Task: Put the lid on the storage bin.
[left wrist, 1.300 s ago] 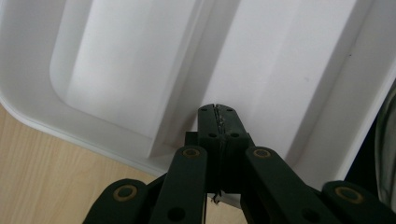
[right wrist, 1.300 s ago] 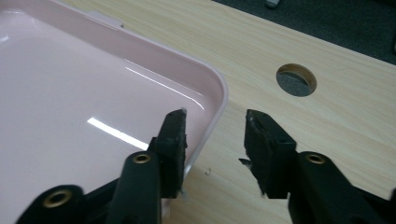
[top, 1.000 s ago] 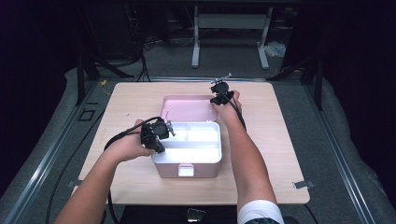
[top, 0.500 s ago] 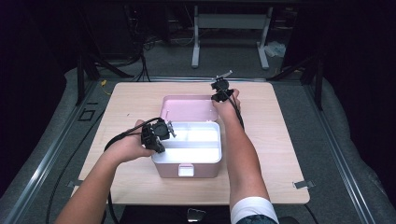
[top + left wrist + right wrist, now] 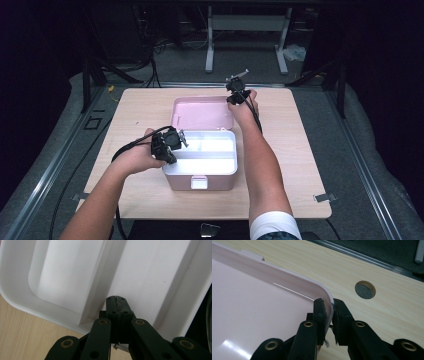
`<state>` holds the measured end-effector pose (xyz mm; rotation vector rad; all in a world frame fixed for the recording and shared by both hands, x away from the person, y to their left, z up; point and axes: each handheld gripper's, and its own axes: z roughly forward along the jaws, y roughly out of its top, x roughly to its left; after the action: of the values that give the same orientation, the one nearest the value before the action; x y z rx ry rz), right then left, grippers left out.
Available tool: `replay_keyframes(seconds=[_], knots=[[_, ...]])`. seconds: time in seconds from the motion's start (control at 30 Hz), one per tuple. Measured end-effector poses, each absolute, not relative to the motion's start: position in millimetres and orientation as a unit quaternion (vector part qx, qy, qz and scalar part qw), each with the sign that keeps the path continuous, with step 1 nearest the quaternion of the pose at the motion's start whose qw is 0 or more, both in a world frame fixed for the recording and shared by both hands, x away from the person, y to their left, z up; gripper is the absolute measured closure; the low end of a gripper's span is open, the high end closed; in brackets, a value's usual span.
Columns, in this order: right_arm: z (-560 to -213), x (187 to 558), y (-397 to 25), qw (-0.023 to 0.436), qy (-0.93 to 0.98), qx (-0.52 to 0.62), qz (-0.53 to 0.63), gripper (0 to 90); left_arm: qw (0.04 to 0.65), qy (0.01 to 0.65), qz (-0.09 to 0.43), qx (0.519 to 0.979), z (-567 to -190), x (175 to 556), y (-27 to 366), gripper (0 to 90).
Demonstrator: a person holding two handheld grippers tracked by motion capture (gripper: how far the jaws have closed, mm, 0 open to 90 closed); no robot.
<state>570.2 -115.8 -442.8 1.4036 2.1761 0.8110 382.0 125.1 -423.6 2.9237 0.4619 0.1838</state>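
The right gripper [image 5: 329, 305] is clamped on the rim of the pink lid [image 5: 257, 305], one jaw on the lid's inner face and the other on its outer side, at a rounded corner. Just beyond that corner lies the wooden table [image 5: 372, 267], with a round grey plug [image 5: 365, 289] set in it a little ahead and to the gripper's right. In the high view the right gripper [image 5: 237, 92] sits at the far right corner of the raised lid [image 5: 202, 113], which stands up behind the box [image 5: 200, 177]. The left gripper [image 5: 117, 302] has its jaws pressed together with nothing between them, hovering over the white tray [image 5: 62, 277] inside the box, by its divider. In the high view the left gripper [image 5: 170, 145] is at the box's left edge.
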Motion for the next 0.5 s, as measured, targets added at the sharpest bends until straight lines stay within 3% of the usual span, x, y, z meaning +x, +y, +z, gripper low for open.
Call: replay_keyframes(seconds=[0.5], knots=[[-410.1, 557.0, -132.3, 0.215, 0.785, 0.459, 0.355, 81.8, 0.090, 0.155, 0.064, 0.982, -423.9, 381.4, 125.3, 89.7]])
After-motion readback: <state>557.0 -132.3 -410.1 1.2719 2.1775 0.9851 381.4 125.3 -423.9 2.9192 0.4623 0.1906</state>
